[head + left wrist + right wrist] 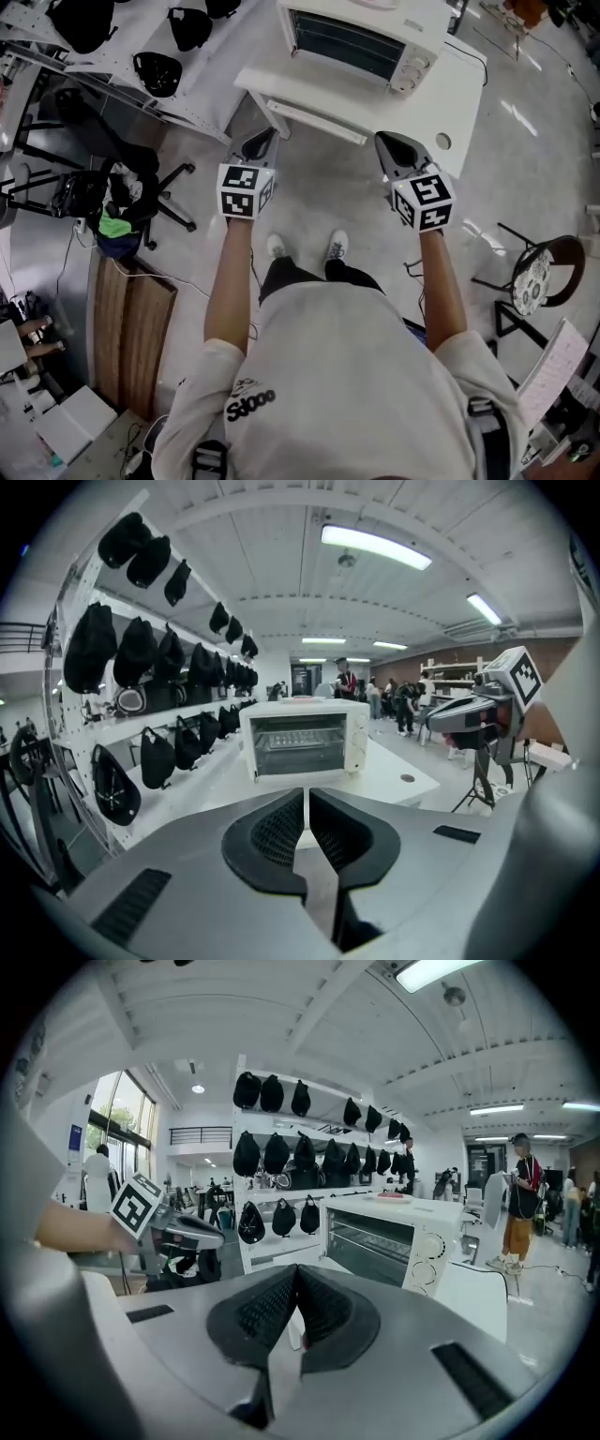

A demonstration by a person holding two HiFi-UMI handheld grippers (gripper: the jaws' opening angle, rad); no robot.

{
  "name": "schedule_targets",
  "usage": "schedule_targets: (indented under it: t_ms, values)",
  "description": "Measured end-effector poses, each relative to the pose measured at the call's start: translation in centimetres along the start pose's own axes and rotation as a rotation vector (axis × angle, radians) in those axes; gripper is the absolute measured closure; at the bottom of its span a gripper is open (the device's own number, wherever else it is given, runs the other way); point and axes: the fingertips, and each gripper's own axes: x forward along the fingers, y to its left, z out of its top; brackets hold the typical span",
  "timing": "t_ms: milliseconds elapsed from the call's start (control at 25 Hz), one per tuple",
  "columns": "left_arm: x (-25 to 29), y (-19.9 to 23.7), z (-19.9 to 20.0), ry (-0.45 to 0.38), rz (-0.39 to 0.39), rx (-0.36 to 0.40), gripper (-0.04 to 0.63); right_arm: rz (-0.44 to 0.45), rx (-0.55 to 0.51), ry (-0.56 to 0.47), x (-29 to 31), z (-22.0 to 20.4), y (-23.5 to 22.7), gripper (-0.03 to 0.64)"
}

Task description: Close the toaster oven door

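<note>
Fingers of left gripper (260,142) and right gripper (396,142) closed; toaster oven door (317,116) open.

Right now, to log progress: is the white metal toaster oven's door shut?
No, the door of the white metal toaster oven lies folded down flat, leaving the inside open.

Ceiling strip lights (375,546) give bright, even light; fisheye edges warp, darken.
</note>
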Motion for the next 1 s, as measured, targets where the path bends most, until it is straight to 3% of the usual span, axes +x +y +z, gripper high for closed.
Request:
schedule_targets:
  t_ms: [200, 280, 360, 600, 1000]
  values:
    - [4.0, 3.1, -2.7, 0.045, -0.065, -0.035, 0.572, -0.026, 0.005, 0.045, 3.1, -1.4, -0.3, 0.609]
    - [5.6, 4.6, -4.1, 0.072, -0.094, -0.041, 0.535, -0.049, 0.020, 0.067, 4.6, -1.9, -0.3, 0.609]
    - [7.3, 6.3, -5.5, 0.107, -0.133, -0.040, 0.493, -0.076, 0.052, 0.088, 6.4, -2.1, -0.3, 0.609]
    - [12.4, 11.5, -10.2, 0.214, -0.230, -0.029, 0.483, -0.152, 0.156, 0.180, 12.3, -3.9, 0.7, 0.609]
    - [19.2, 14.0, -18.6, 0.348, -0.333, -0.022, 0.472, -0.294, 0.309, 0.272, 17.3, -8.9, 1.6, 0.609]
